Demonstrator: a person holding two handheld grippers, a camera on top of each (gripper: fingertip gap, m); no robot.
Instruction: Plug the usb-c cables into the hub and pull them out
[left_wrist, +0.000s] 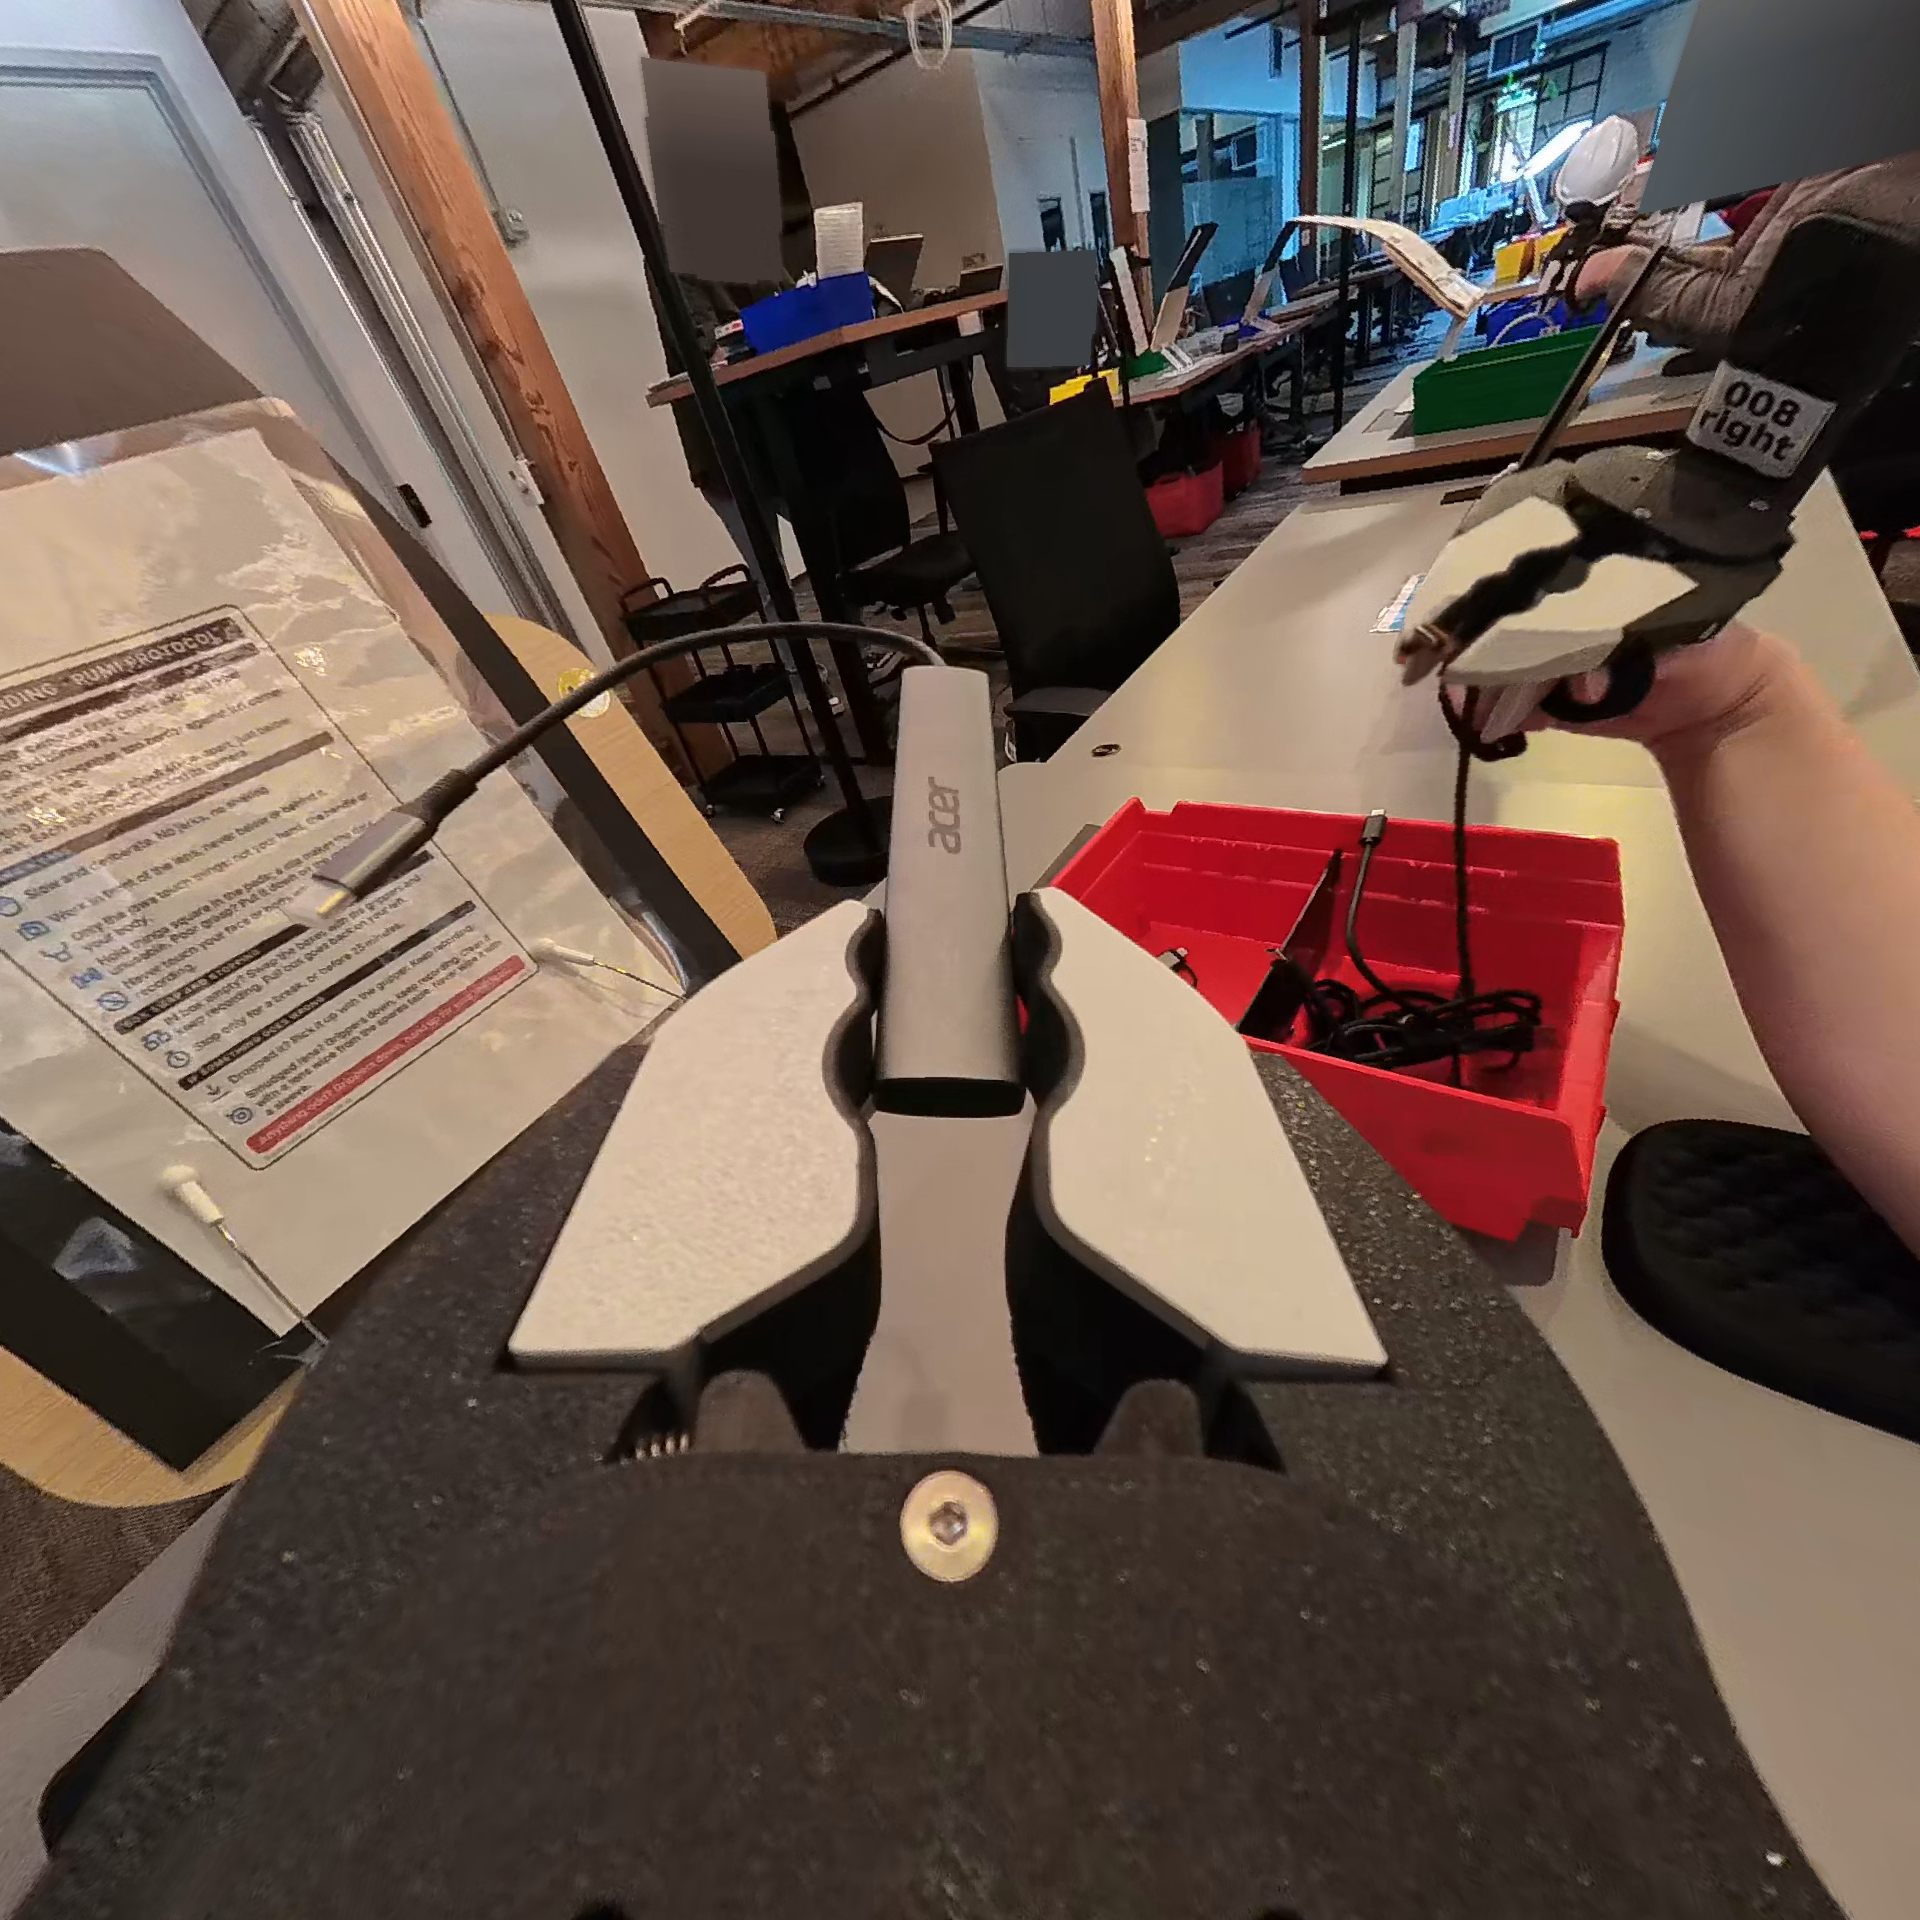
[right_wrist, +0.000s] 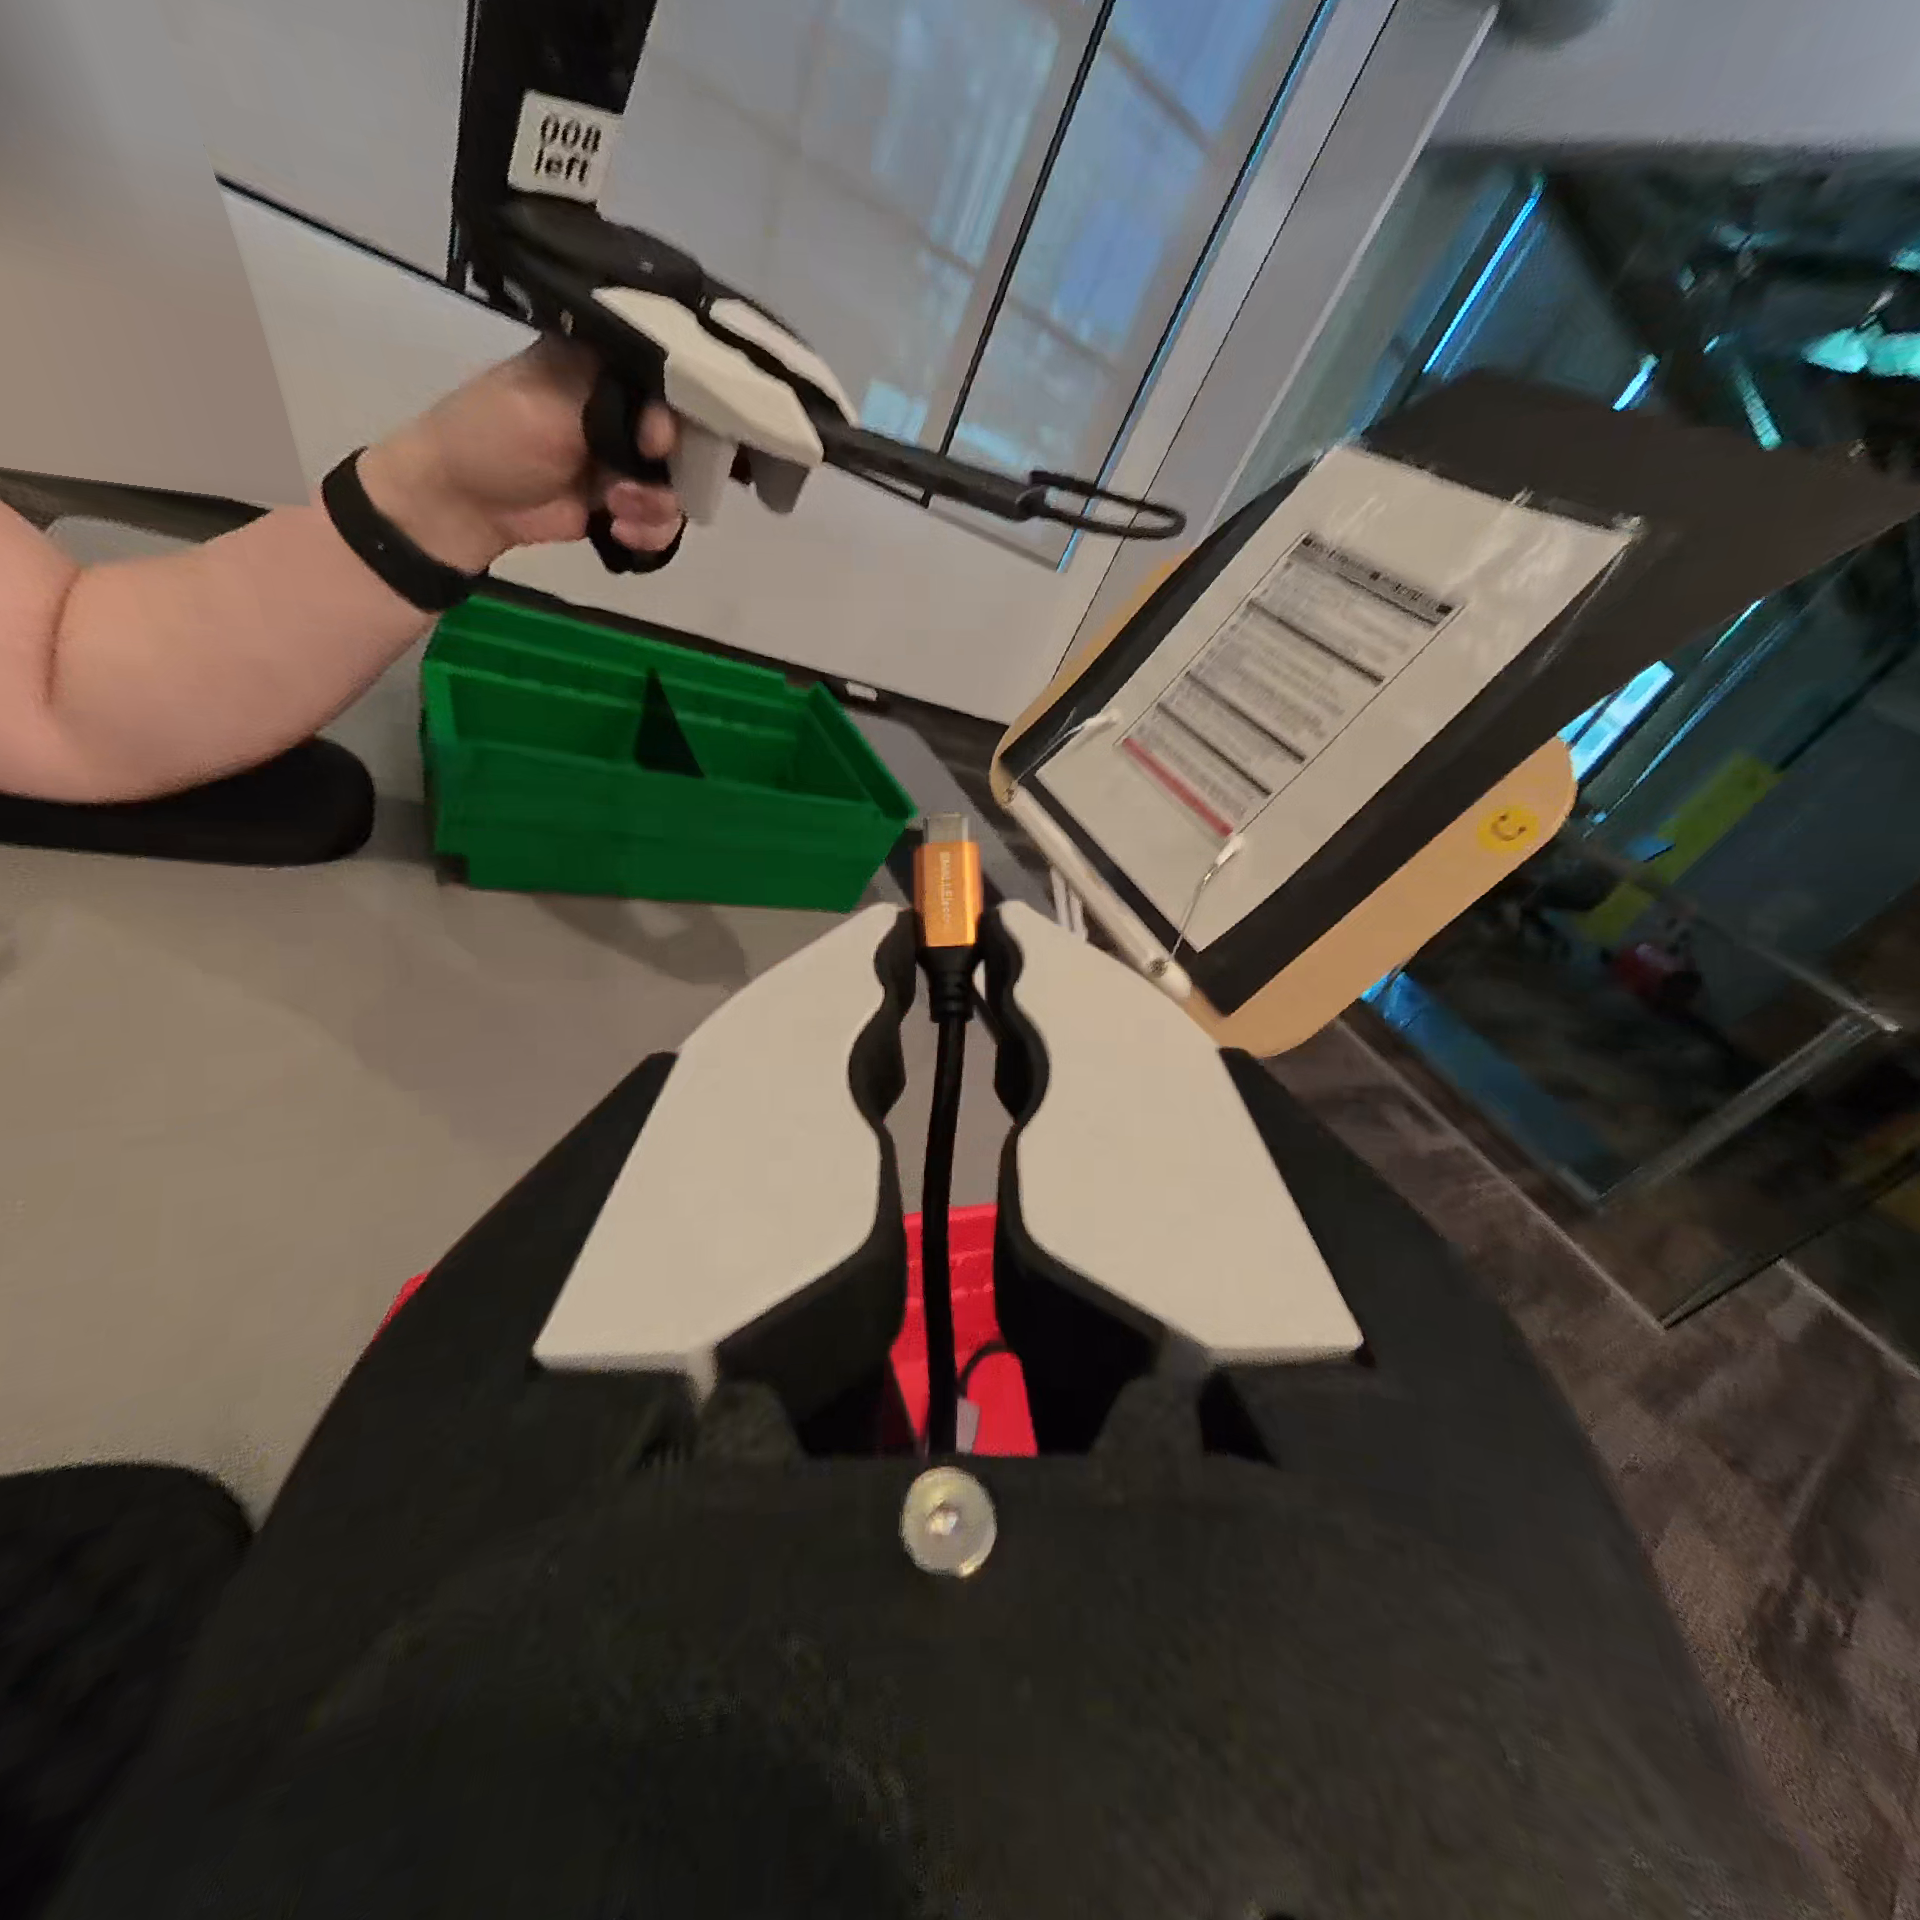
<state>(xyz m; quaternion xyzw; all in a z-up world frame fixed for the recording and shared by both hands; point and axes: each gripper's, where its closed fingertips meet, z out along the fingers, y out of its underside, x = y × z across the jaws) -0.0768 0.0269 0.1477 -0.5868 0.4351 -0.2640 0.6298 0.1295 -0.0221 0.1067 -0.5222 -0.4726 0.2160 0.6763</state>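
Grey aluminium slab-shaped hub (left_wrist: 943, 894) sits clamped in my left gripper (left_wrist: 943, 935), raised above the table. My right gripper (right_wrist: 948, 935) pinches an orange-shelled black usb-c cable (right_wrist: 945, 904) over the red plastic bin (left_wrist: 1455, 1101).

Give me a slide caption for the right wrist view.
Right gripper holds an orange-tipped cable, plug forward, above the table.

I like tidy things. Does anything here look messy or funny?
Mostly tidy. The black cables in the red bin lie in a tangled heap, and the hub's own cable dangles loose in the air, plugged into nothing.
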